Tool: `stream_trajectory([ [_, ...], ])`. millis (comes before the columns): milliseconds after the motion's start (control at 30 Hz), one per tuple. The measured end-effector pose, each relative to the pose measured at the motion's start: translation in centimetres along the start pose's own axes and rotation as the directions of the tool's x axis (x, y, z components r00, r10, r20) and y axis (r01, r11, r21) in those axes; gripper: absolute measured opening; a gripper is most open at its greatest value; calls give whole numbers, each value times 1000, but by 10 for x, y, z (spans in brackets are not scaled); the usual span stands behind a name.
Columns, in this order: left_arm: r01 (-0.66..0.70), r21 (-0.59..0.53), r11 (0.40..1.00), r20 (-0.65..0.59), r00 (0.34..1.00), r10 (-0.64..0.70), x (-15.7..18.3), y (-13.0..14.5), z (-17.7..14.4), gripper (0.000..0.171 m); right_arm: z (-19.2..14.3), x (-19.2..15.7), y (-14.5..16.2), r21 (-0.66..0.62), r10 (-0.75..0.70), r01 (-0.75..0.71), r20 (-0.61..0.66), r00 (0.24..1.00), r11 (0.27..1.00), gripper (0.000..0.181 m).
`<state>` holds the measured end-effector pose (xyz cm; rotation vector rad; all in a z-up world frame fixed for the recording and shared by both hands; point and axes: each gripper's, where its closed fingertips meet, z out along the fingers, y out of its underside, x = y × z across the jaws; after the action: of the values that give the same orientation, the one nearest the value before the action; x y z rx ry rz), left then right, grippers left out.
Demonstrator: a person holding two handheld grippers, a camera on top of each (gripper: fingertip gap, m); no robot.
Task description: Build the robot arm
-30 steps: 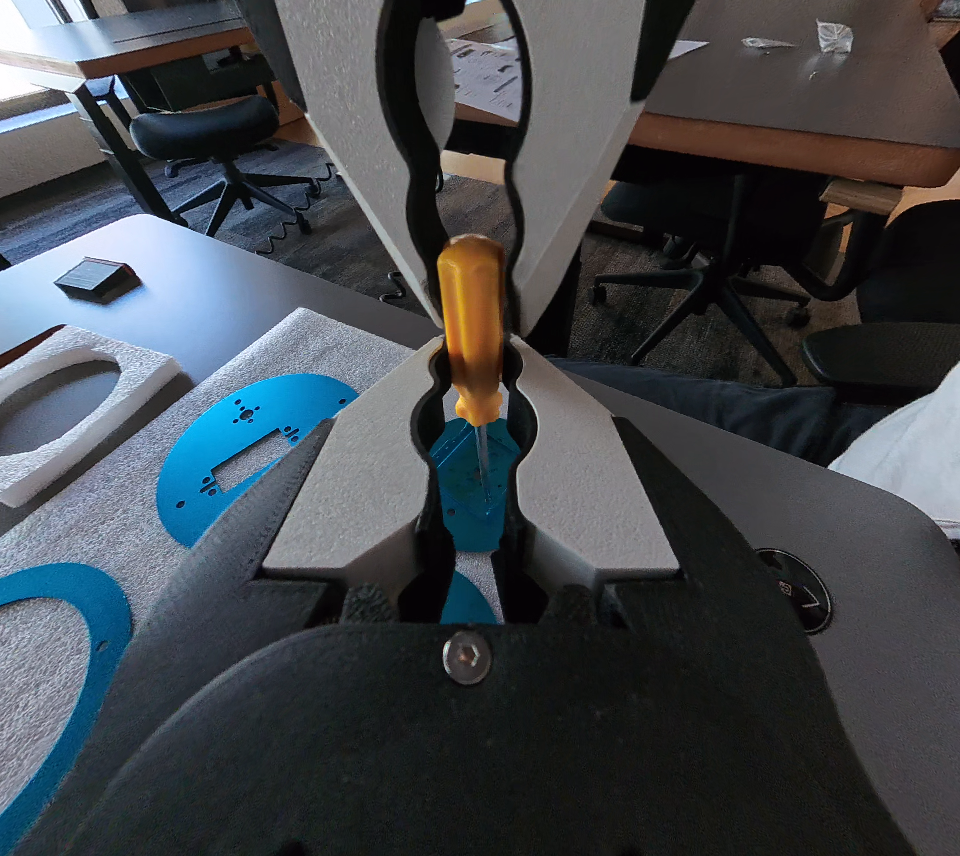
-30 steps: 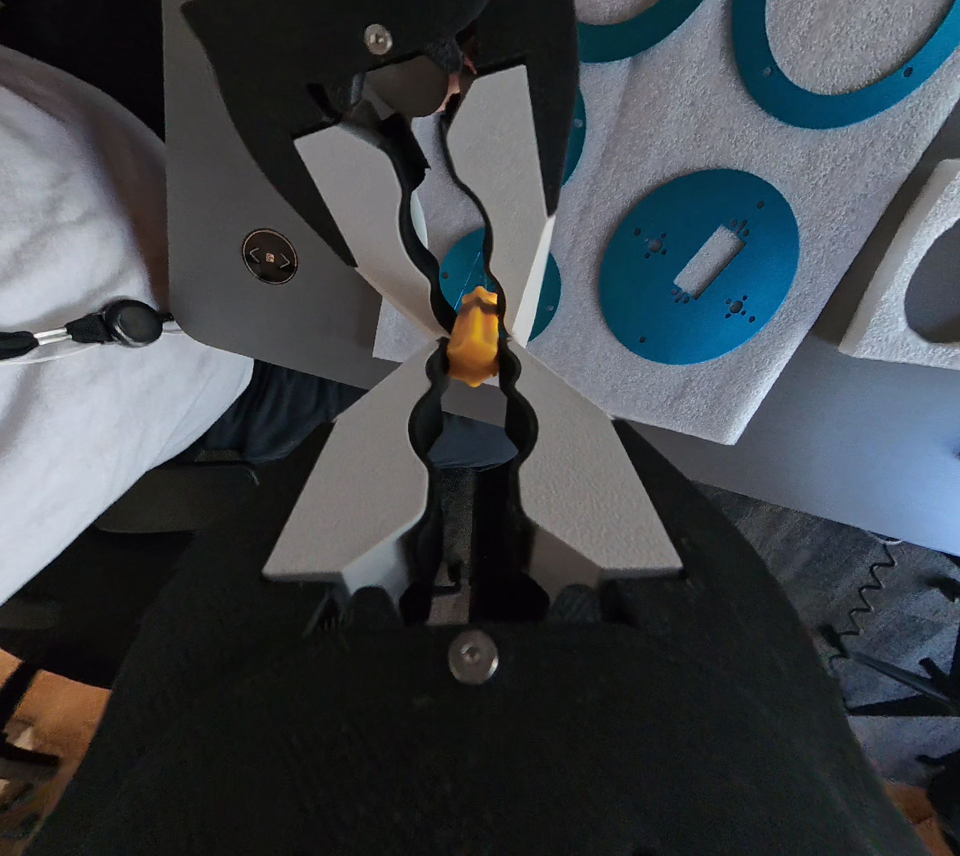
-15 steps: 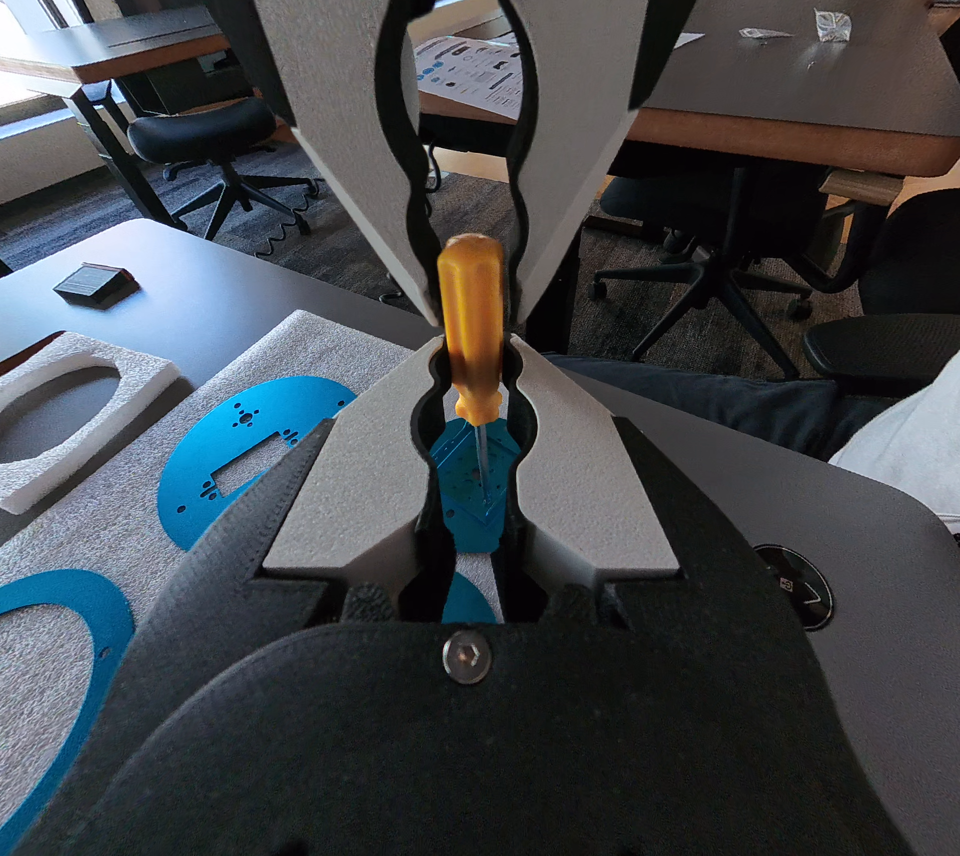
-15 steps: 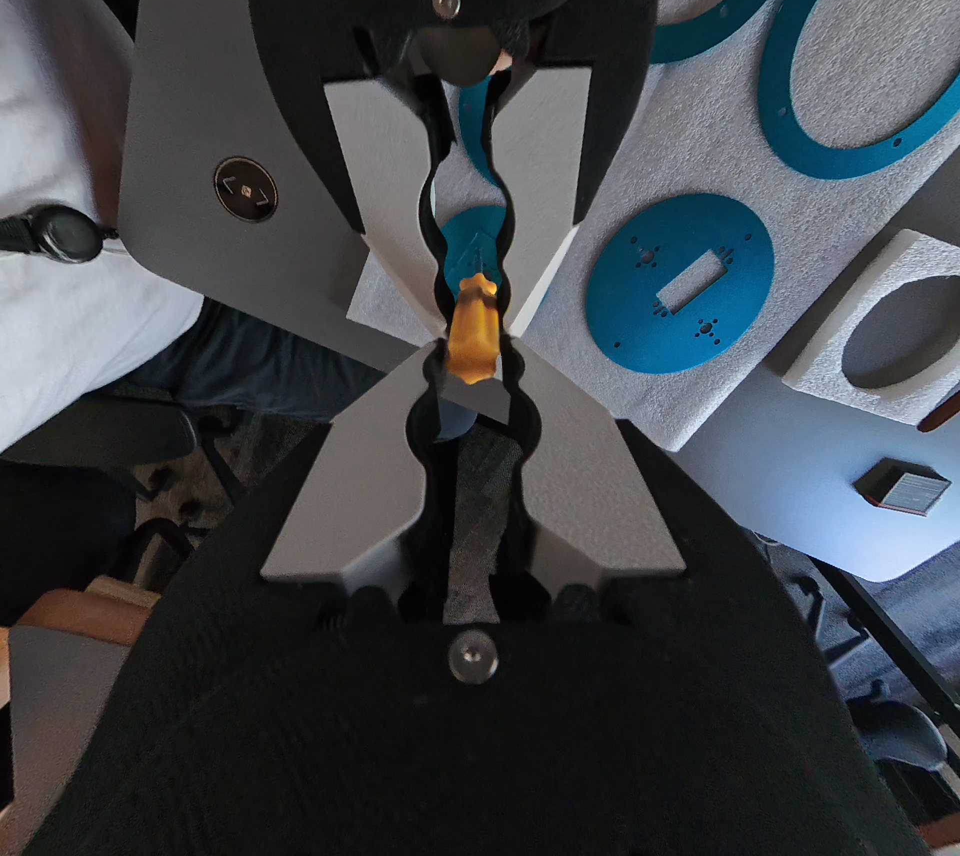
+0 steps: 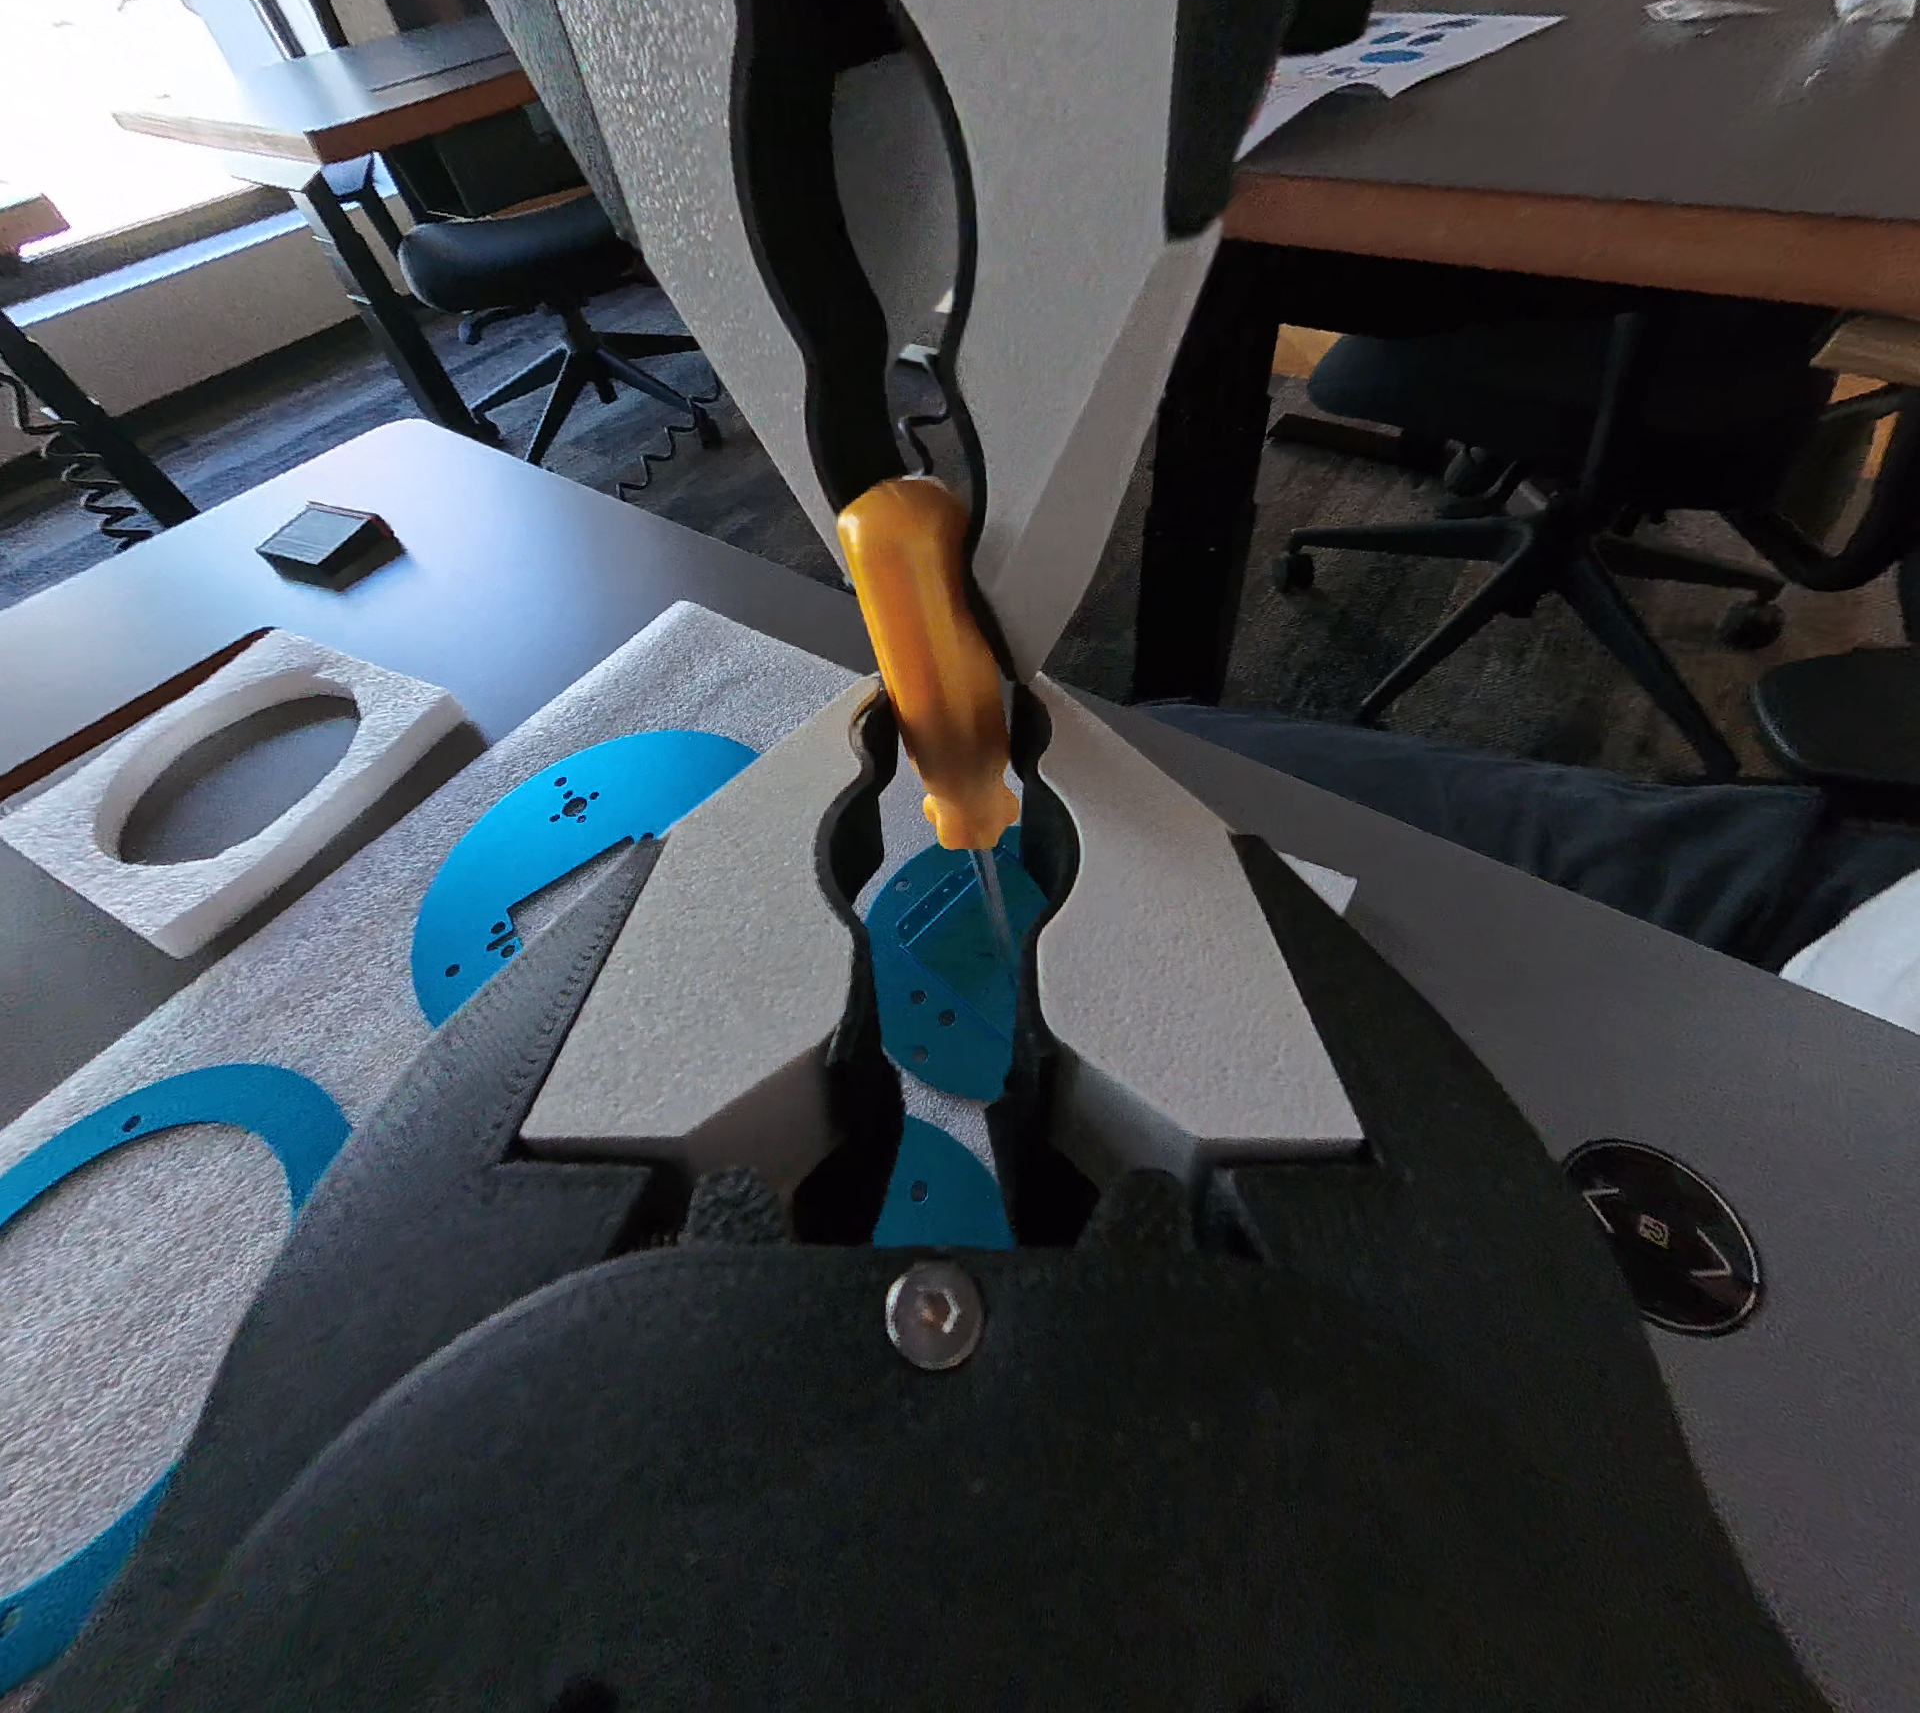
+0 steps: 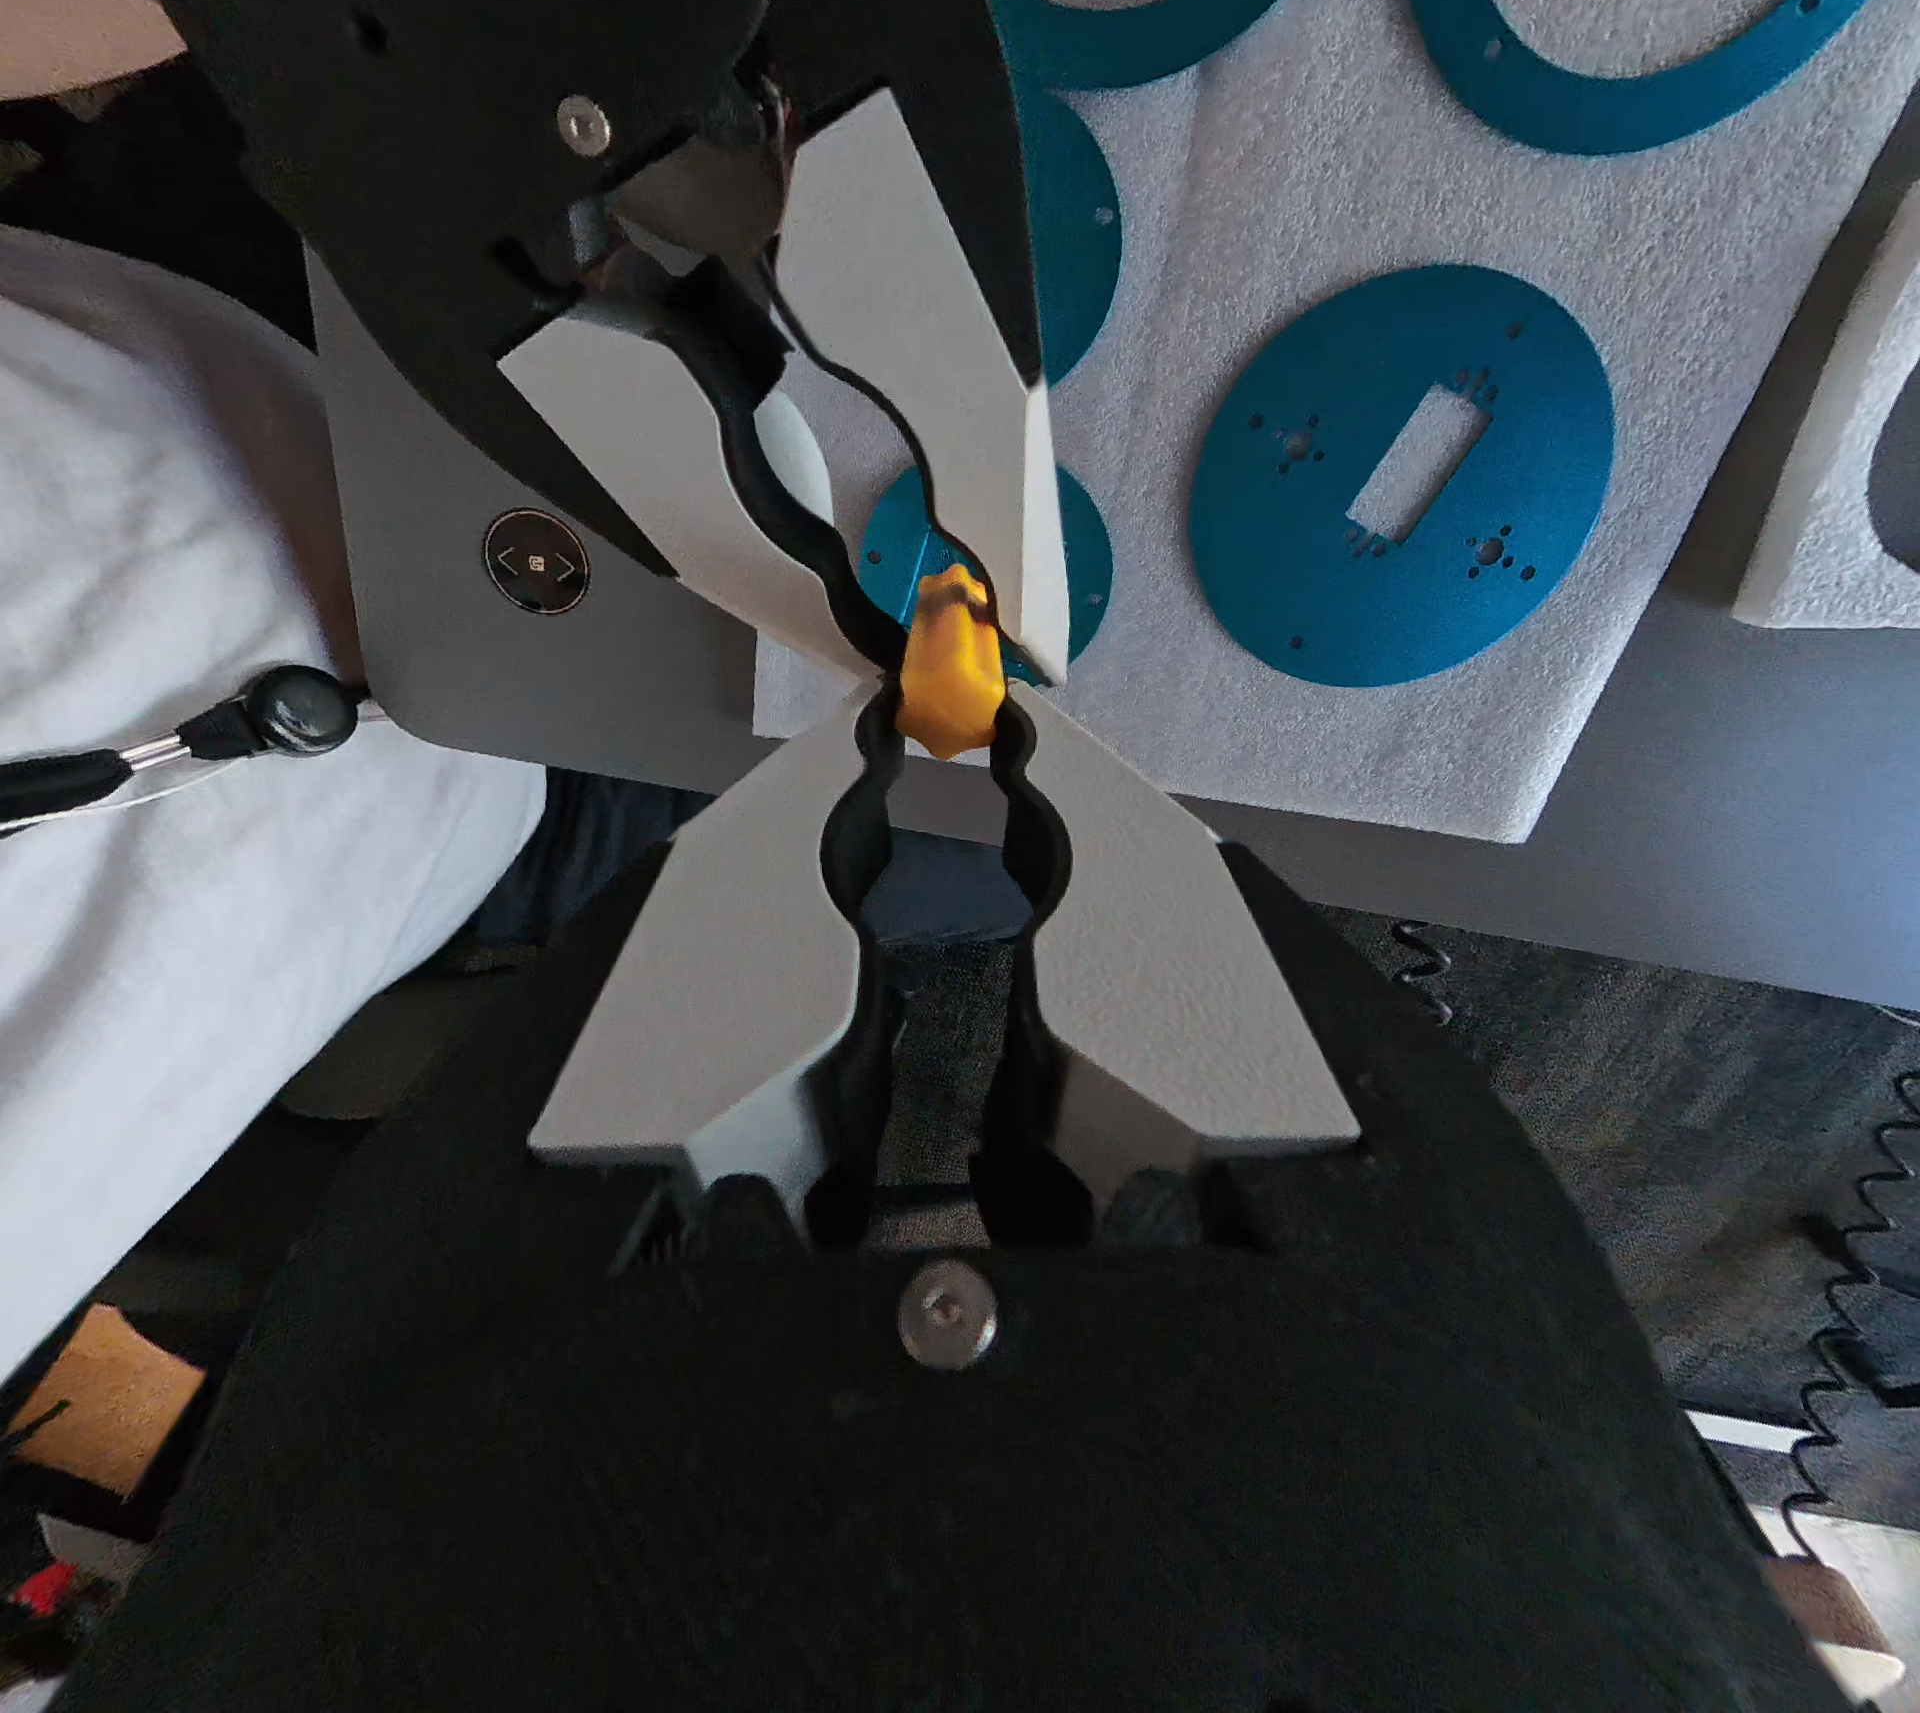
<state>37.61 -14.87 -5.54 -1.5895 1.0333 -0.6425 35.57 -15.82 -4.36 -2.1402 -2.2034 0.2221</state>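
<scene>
left wrist view: both claws (image 5: 951,707) pinch screwdriver (image 5: 930,676).

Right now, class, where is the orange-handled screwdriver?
In both wrist views the orange-handled screwdriver sits centre, pinched where the left gripper and right gripper meet, shaft pointing down at a small blue plate.

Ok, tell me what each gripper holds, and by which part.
Both grip one screwdriver by its orange handle: the right gripper at the butt end, the left gripper lower down, nearer the shaft. The tip points down over a blue plate.
</scene>
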Motion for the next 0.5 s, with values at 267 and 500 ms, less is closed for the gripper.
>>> stream_trajectory([
  [267,10,15,1000,-76,997,-8,8,-1,-1,18,-3,-6,-2,4,-244,244,-22,970,970,17],
  [500,43,-8,999,-42,998,-43,1,1,-2,17,-2,1,-5,29,-46,47,-14,999,998,18],
])
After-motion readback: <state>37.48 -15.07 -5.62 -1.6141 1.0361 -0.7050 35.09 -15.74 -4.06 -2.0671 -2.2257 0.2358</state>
